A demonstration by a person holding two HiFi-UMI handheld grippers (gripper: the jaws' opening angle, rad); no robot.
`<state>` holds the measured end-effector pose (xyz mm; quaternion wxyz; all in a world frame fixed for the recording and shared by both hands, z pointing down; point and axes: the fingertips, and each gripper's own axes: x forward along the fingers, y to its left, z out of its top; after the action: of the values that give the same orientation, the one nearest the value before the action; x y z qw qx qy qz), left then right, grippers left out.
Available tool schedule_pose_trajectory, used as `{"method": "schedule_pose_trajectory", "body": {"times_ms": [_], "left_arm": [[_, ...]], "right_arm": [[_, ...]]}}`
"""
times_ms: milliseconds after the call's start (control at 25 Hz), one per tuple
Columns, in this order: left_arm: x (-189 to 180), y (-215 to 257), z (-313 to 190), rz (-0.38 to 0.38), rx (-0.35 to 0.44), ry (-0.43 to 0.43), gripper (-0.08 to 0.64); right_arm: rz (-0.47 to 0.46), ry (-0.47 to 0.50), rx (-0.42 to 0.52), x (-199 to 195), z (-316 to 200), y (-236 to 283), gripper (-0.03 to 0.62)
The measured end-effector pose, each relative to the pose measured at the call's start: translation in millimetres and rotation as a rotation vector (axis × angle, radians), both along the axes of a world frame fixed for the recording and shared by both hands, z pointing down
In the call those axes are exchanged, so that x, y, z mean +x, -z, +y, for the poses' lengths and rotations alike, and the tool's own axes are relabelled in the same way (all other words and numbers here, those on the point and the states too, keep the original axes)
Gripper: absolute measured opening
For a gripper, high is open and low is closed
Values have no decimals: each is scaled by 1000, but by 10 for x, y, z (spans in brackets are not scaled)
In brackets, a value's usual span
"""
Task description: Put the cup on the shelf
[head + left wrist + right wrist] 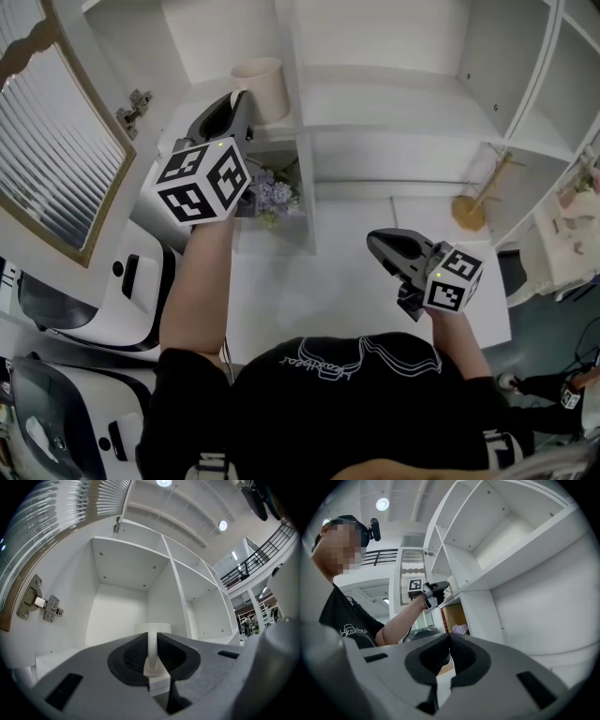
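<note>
Aloft, left tongs [236, 98] on cup [260, 86]

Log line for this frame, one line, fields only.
left gripper: shut on cup handle, at shelf left bay | right gripper: shut, empty, held low | cup: upright, not yet released

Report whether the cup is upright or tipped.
Upright: the cup shows its rim on top, and its handle stands vertical between the jaws of the left gripper.
</note>
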<state>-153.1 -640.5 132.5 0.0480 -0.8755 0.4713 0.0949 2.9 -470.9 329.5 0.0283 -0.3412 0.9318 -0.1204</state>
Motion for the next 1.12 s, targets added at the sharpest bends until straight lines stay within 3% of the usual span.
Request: {"method": "schedule_pose_trajectory", "body": {"times_ms": [200, 400, 640, 720, 840, 1040, 1120], "left_arm": [[-16, 6, 12, -31, 0, 52, 67], [-23, 10, 135, -16, 6, 44, 174], [-126, -232, 476, -56, -19, 85, 183], [-140, -335, 648, -47, -34, 82, 183], [-75, -545, 954, -55, -69, 39, 181], [166, -1072, 1499, -136, -146, -133, 179], [247, -1243, 1697, -136, -166, -196, 178]], "right_arm": [[-8, -13, 3, 61, 91, 9, 6], [-15, -13, -4, 139, 216, -6, 6], [80, 35, 39, 74, 439, -71, 5], [58, 72, 43, 43, 523, -44, 5], [0, 111, 45, 35, 627, 25, 5], [-41, 136, 59, 39, 720, 87, 5], [-58, 142, 66, 27, 740, 122, 6]]}}
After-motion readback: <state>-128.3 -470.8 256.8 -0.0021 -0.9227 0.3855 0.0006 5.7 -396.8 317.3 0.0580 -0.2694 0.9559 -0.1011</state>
